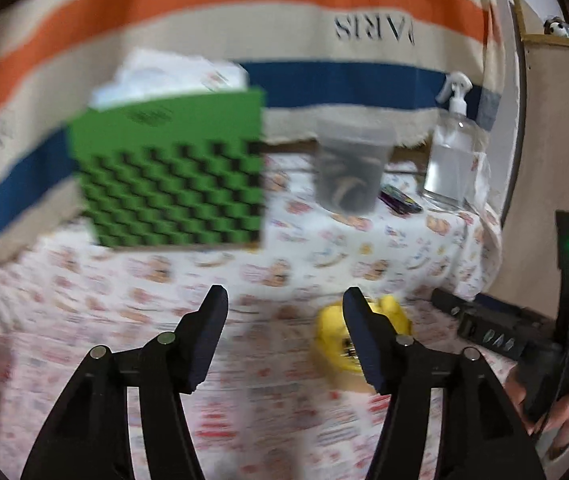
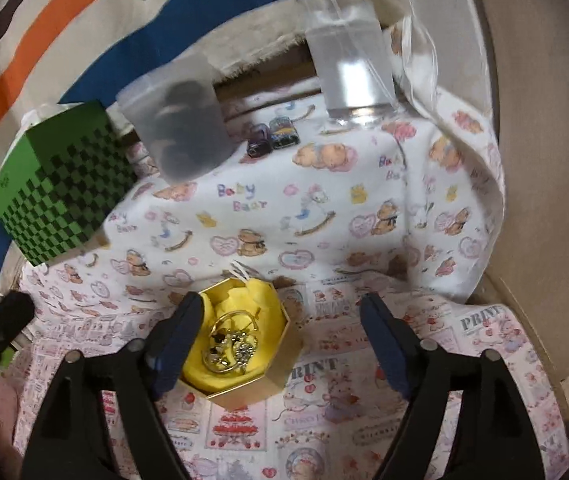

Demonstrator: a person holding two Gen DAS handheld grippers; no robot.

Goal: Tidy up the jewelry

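The jewelry [image 2: 233,342], a tangle of gold hoops and small dark and silvery pieces, lies in the yellow-lined gold octagonal box [image 2: 280,364], and that box sits between the fingers of my right tongs [image 2: 282,340], pressed up toward the left finger and apart from the right one. Those tongs are spread wide and hold nothing, so I judge the coming move turns on the pile lying just left of their midline, slightly ahead and below; I would have to shift left before closing. The largest hoop seems to run roughly along the fingers, though I can't be sure. My left tongs [image 1: 284,332] are also wide apart and empty, and in their view the box [image 1: 332,332] shows only as a yellow blur behind the right finger, so the right tongs look the nearer and better lined up. Farther out on the bear-print cloth over the worktop [image 2: 324,216] stand a frosted plastic cup [image 2: 176,128] with dark shapes inside, a green checkered box [image 2: 60,184], a clear spray bottle [image 2: 348,52] and two small dark items [image 2: 272,138] I can't identify. The left view is smeared by motion, the box's near-left rim is hidden by my right tongs' finger, and the pieces overlap too much to count.
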